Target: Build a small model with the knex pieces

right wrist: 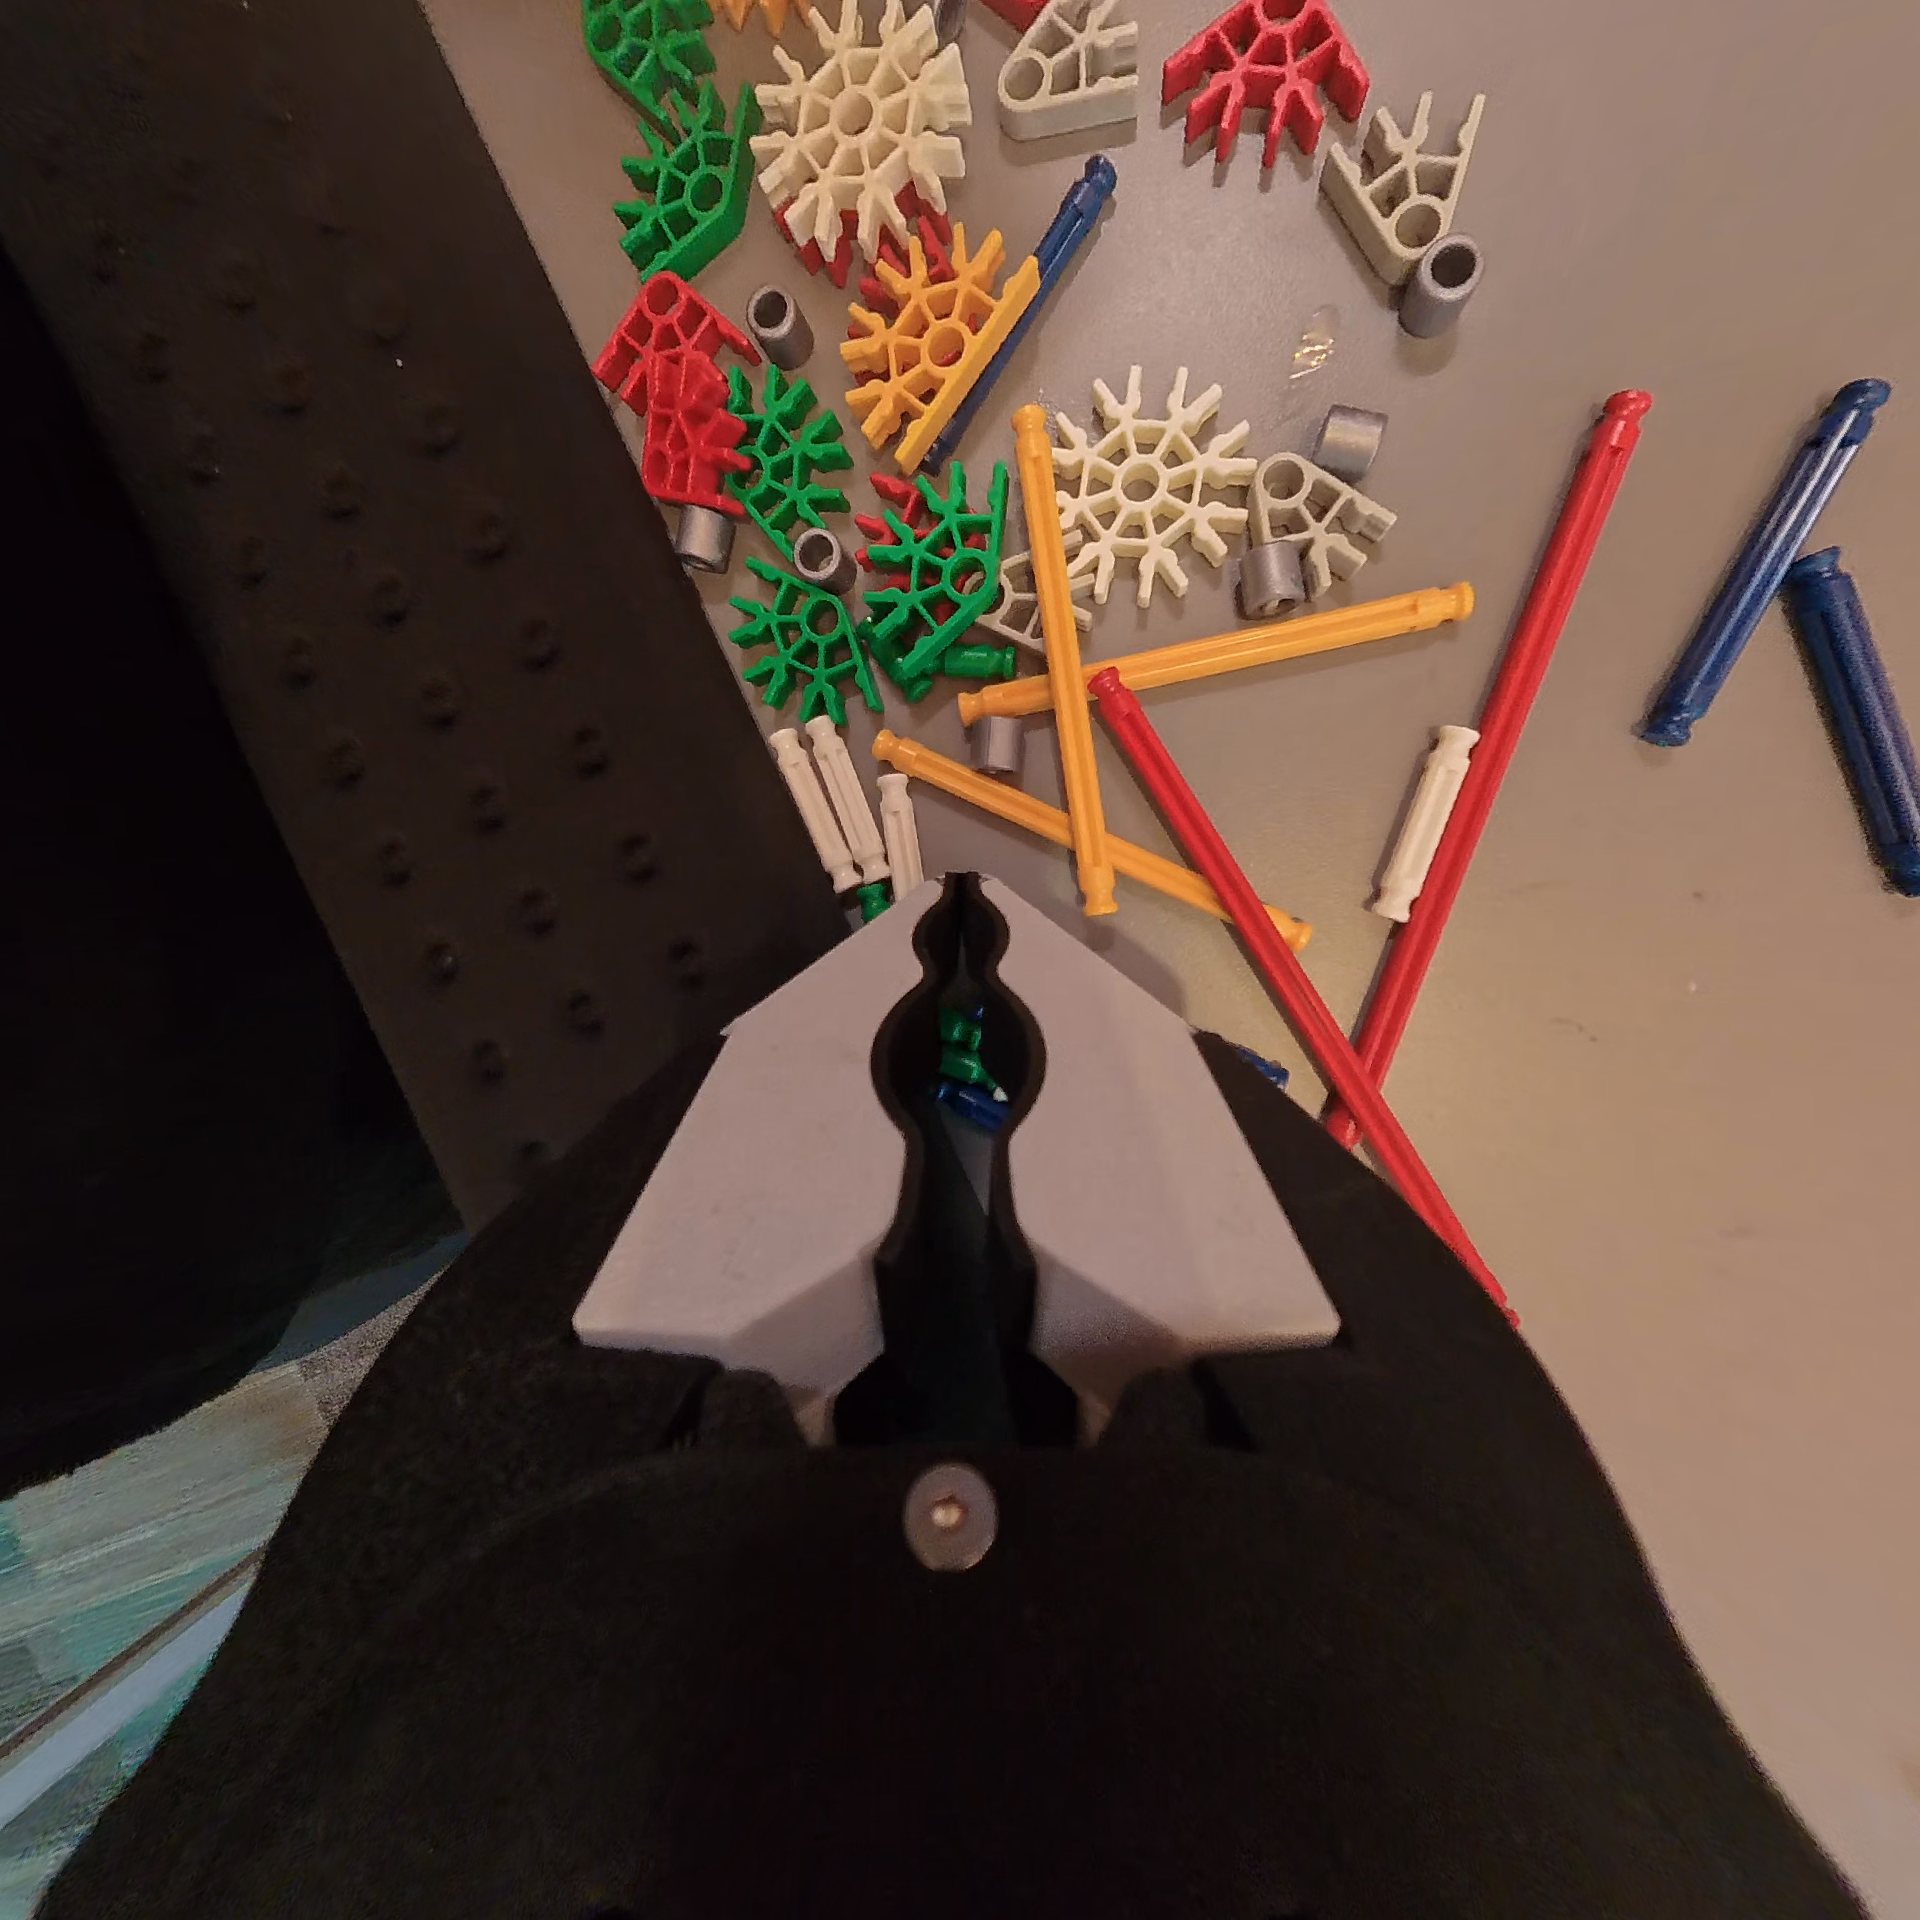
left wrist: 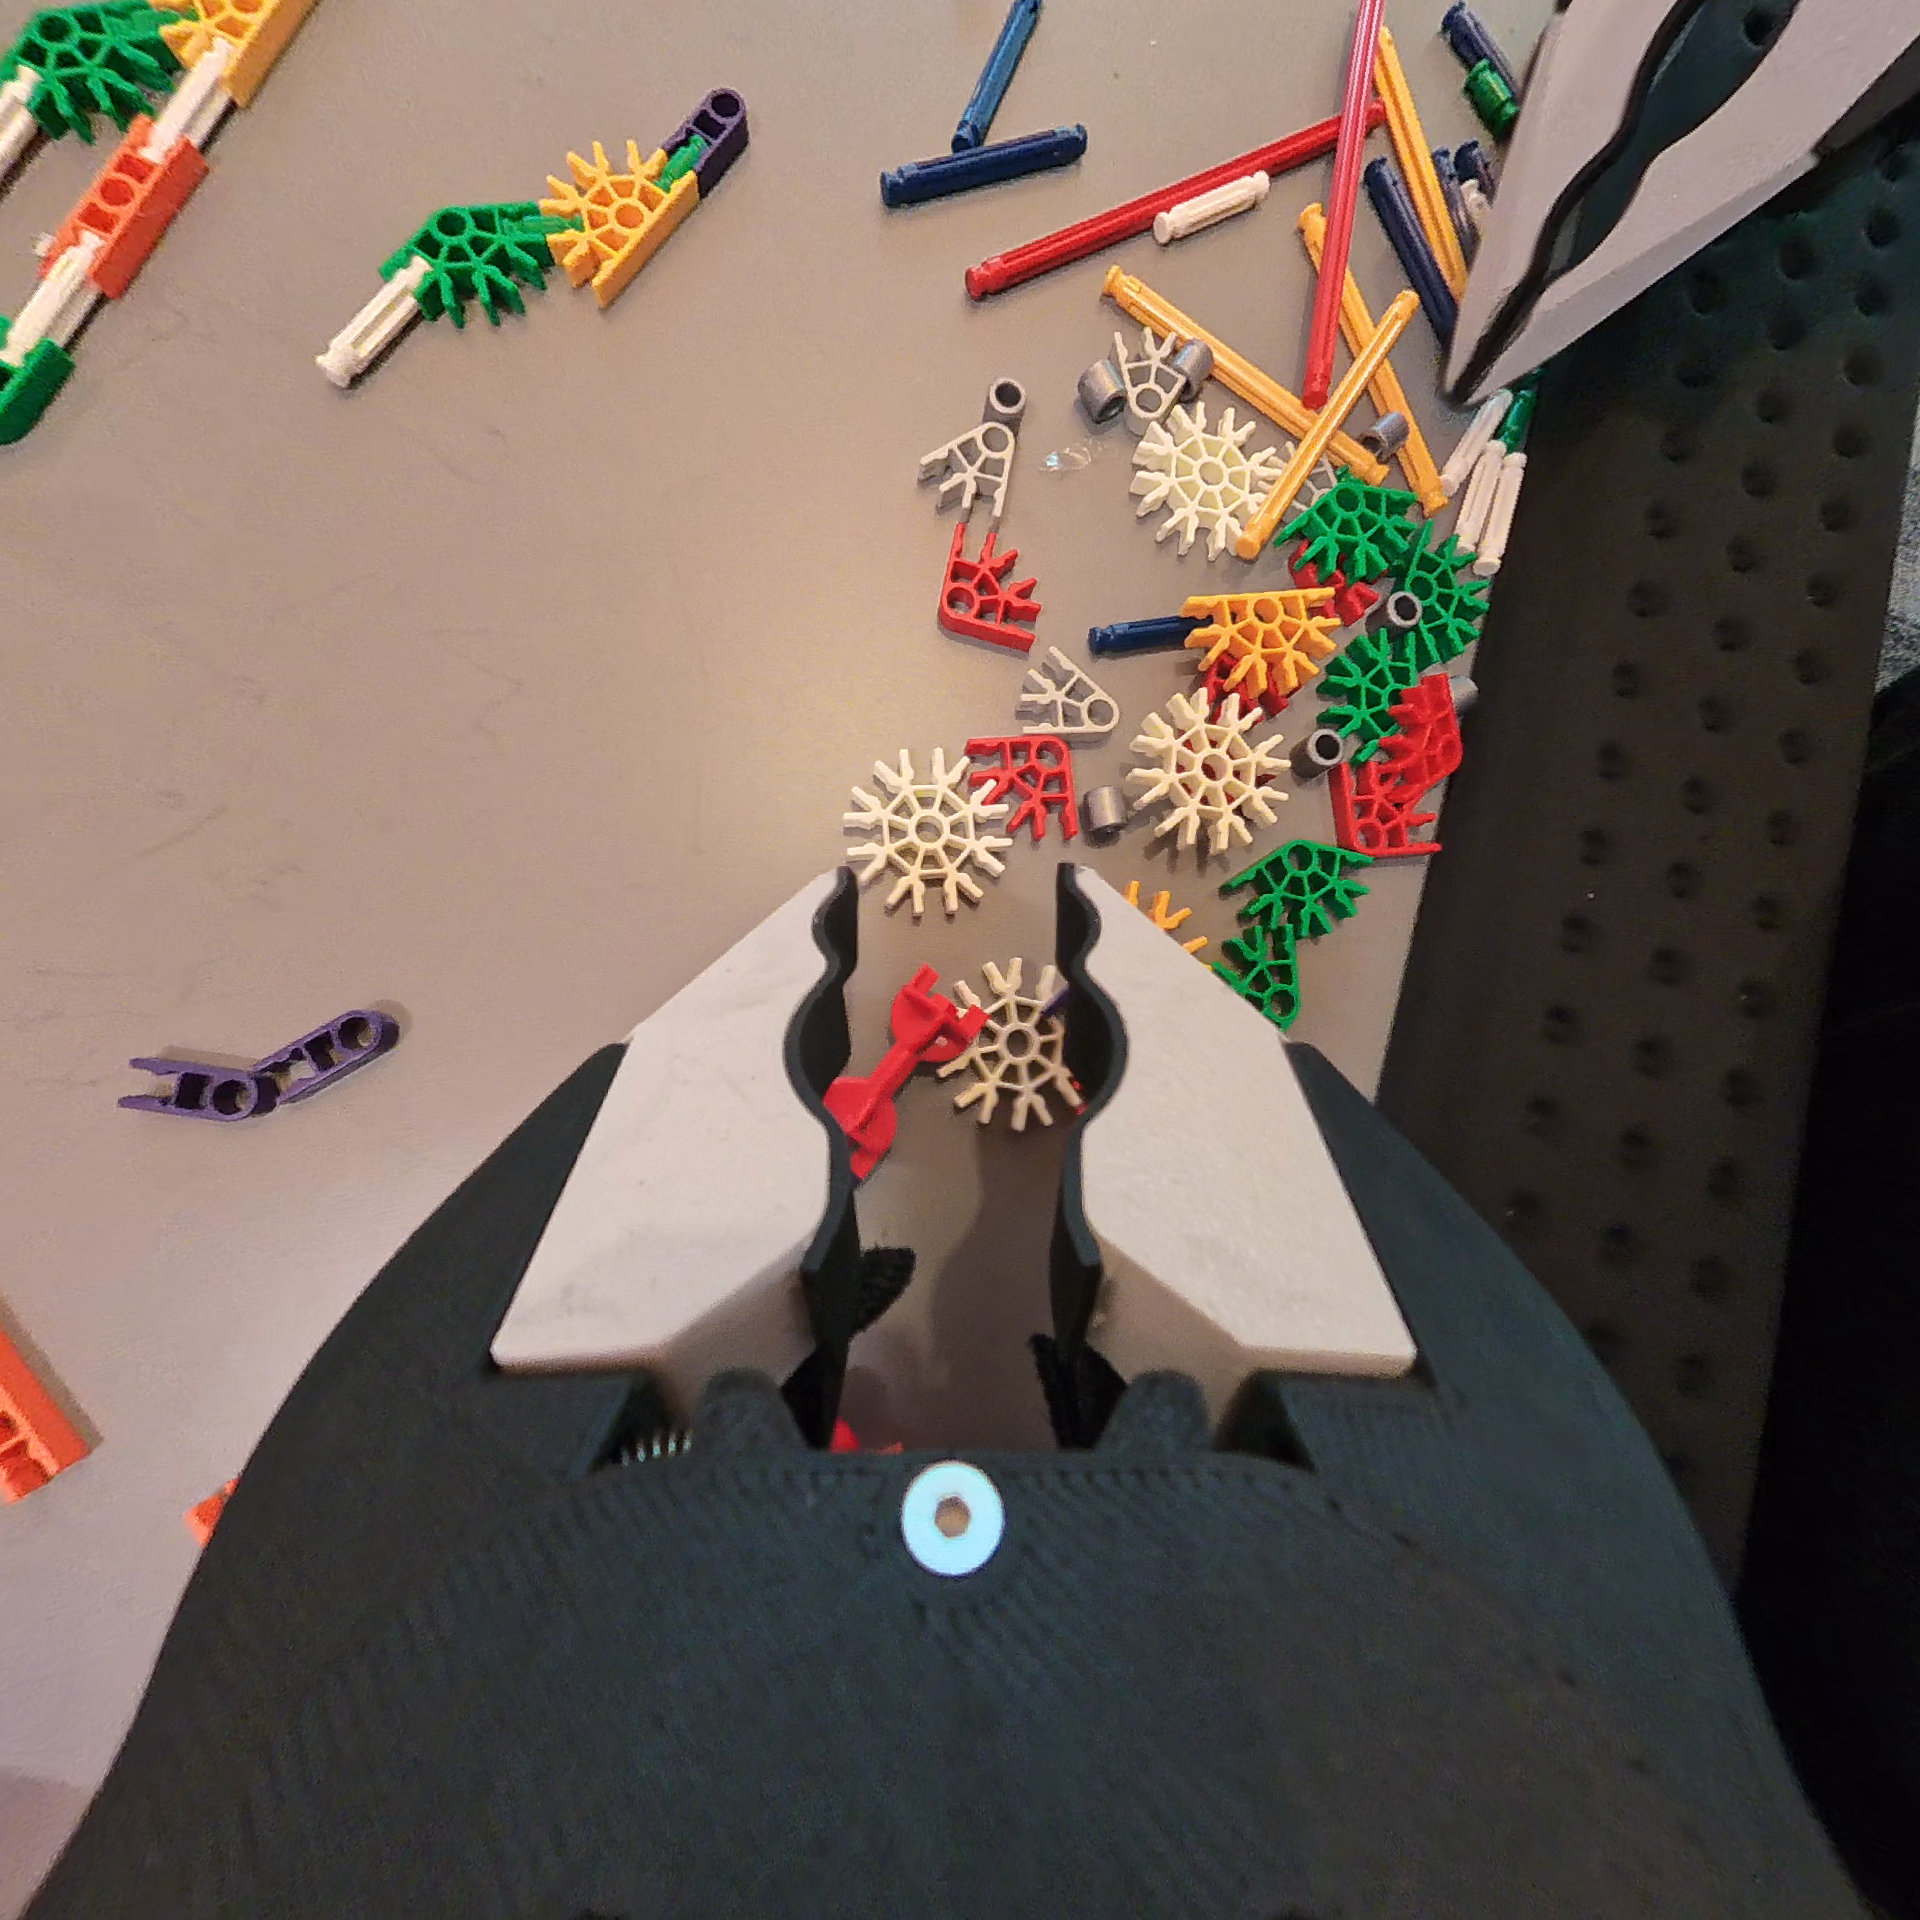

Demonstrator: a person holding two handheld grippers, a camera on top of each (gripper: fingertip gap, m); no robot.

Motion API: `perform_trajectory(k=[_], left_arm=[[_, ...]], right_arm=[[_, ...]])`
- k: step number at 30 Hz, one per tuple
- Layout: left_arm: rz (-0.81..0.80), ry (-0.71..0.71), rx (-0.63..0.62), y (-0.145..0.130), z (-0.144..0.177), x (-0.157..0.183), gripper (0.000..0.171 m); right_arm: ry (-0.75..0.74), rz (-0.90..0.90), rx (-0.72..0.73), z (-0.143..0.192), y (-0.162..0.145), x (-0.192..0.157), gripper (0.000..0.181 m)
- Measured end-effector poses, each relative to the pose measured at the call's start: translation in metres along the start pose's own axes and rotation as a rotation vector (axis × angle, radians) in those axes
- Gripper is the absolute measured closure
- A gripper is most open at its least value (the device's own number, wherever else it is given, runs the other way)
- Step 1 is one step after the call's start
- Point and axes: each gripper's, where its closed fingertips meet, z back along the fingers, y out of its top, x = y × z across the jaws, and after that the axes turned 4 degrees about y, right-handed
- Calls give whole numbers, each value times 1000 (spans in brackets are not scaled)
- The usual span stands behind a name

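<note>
My left gripper [left wrist: 956, 894] is open and hovers low over the grey table [left wrist: 520, 727]. Between its fingers lie a small red connector [left wrist: 902, 1051] and a white snowflake connector [left wrist: 1013, 1044]; the red one is close to the left pad. Another white snowflake [left wrist: 925, 829] lies just past the tips. My right gripper [right wrist: 961, 883] is shut, tips together, at the table's edge by three white rods [right wrist: 847, 810]. Small green and blue rods [right wrist: 964, 1049] show through the hollow between its jaws. The right gripper also shows in the left wrist view [left wrist: 1460, 387], top right.
A pile of loose connectors and rods [right wrist: 935, 468] covers the table beside a black dimpled mat [right wrist: 364, 520]. Long red rods [right wrist: 1496, 748] and blue rods [right wrist: 1756, 561] lie farther out. Built chains [left wrist: 561, 229] and a purple connector [left wrist: 270, 1070] lie at left. Across from one pair of fingers to the other is roughly 20 cm.
</note>
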Motion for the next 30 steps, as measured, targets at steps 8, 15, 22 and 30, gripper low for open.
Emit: perform_trajectory(k=[8,15,22,30], left_arm=[[-19,16,80,26,2,-6,137],[-52,-74,241,85,-4,18,141],[-122,-98,195,87,-18,33,142],[-68,-121,167,67,-25,34,140]], right_arm=[[-13,-5,157,37,38,7,181],[-117,146,233,48,99,35,181],[25,132,132,43,81,16,179],[30,40,-46,13,6,-8,170]])
